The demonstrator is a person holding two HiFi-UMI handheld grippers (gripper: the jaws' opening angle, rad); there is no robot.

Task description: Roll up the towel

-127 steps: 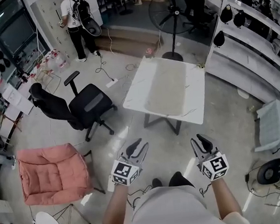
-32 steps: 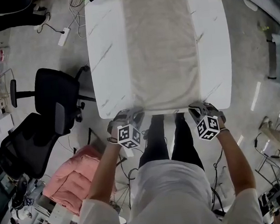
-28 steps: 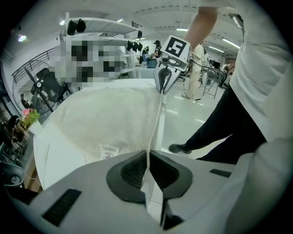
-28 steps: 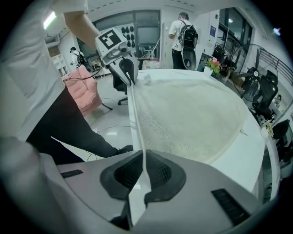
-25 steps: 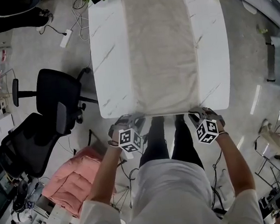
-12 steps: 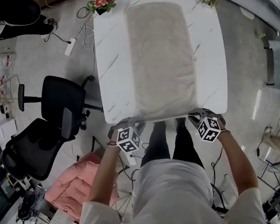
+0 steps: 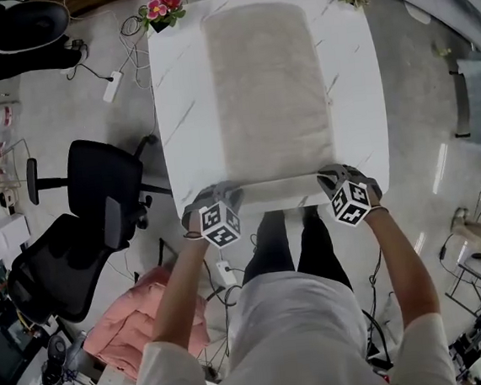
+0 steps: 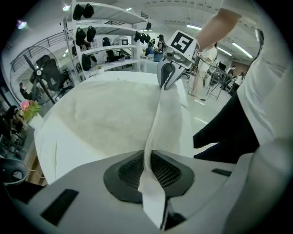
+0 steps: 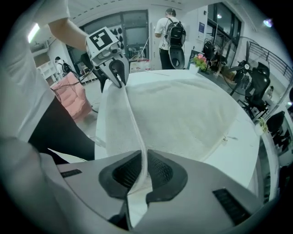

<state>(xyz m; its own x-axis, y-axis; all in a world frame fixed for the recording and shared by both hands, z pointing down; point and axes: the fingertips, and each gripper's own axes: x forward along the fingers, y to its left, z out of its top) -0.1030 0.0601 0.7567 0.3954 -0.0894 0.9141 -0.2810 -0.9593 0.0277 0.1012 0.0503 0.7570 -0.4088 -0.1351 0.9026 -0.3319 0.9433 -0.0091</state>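
The fingers of the left gripper and the right gripper have just eased slightly wider, yet each pair is clamped on the near hem of the towel, one at its 7 o'clock corner and one at its 5 o'clock corner. The hem is stretched taut between them. The rest of the towel lies flat along the middle of the bench, running from 6 to 12 o'clock. It looks soft, light and limp, so it is likely to sag wherever it is not held. The corner pinches seem the right hold, and even tension should start the roll straight.
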